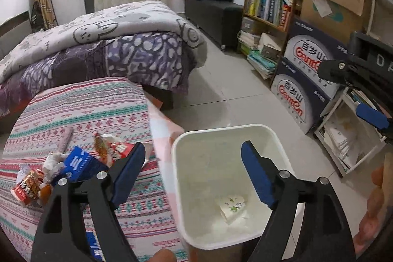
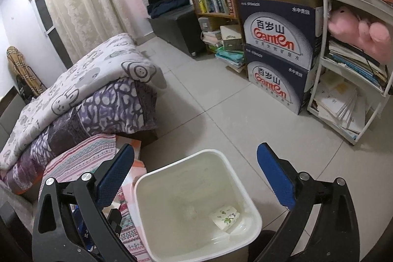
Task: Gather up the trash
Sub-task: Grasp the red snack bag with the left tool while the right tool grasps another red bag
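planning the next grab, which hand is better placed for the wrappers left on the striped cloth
Left. Its open tongs sit right beside the wrappers, while the right tongs hang over the bin.

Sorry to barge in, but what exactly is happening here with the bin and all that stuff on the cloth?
A person with a gripper in each hand is collecting trash. Both the left gripper and the right gripper are over the white bin, jaws open and empty. A floral paper packet already lies at the bottom of the bin. Several wrappers and small cartons are on the striped cloth beside it, not yet picked up.
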Demonstrator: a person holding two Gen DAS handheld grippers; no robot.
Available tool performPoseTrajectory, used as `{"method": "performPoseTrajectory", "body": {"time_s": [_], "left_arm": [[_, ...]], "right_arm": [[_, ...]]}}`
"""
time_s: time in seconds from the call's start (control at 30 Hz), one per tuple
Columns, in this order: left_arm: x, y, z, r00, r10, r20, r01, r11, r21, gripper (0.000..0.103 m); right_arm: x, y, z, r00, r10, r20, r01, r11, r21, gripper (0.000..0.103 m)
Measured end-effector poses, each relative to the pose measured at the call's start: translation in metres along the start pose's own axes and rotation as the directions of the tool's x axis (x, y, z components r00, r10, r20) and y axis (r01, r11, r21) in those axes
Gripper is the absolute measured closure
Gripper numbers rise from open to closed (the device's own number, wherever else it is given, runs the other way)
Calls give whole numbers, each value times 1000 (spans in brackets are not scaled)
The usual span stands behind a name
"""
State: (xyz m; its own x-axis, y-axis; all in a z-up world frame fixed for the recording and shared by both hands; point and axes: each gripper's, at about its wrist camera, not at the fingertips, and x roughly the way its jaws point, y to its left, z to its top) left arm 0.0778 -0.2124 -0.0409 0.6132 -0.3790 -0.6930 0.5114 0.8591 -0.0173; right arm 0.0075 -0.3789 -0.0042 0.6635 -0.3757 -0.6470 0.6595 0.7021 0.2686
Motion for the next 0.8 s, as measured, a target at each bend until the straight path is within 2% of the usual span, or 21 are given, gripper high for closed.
{"method": "performPoseTrajectory", "body": {"time_s": [0.13, 0.23, 0.37, 0.43, 0.53, 0.63, 0.7, 0.8], "left_arm": [[-2, 22, -2, 998, 69, -12, -69, 998, -2, 22], [1, 44, -4, 990, 129, -50, -129, 992, -13, 21], [5, 83, -8, 973, 199, -117, -204, 978, -32, 21], [5, 106, -10, 956, 249, -153, -259, 965, -49, 21], [4, 138, -14, 943, 271, -195, -293, 952, -92, 21], [4, 171, -21, 914, 320, -248, -351, 932, -93, 21], [3, 193, -27, 885, 360, -295, -397, 914, -76, 21], [-1, 216, -37, 852, 386, -354, -424, 905, -35, 21]], "right_arm": [[4, 17, -6, 999, 22, -26, -23, 999, -33, 7], [10, 35, -11, 997, 41, -63, -45, 997, -68, 7], [17, 58, -21, 992, 60, -111, -72, 991, -111, 7], [21, 70, -27, 989, 66, -133, -84, 987, -138, 7], [25, 89, -36, 984, 73, -162, -102, 978, -183, 7], [31, 108, -46, 979, 74, -193, -118, 966, -230, 7], [34, 120, -51, 975, 72, -212, -128, 957, -260, 7], [38, 137, -62, 971, 63, -231, -136, 939, -317, 7]]}}
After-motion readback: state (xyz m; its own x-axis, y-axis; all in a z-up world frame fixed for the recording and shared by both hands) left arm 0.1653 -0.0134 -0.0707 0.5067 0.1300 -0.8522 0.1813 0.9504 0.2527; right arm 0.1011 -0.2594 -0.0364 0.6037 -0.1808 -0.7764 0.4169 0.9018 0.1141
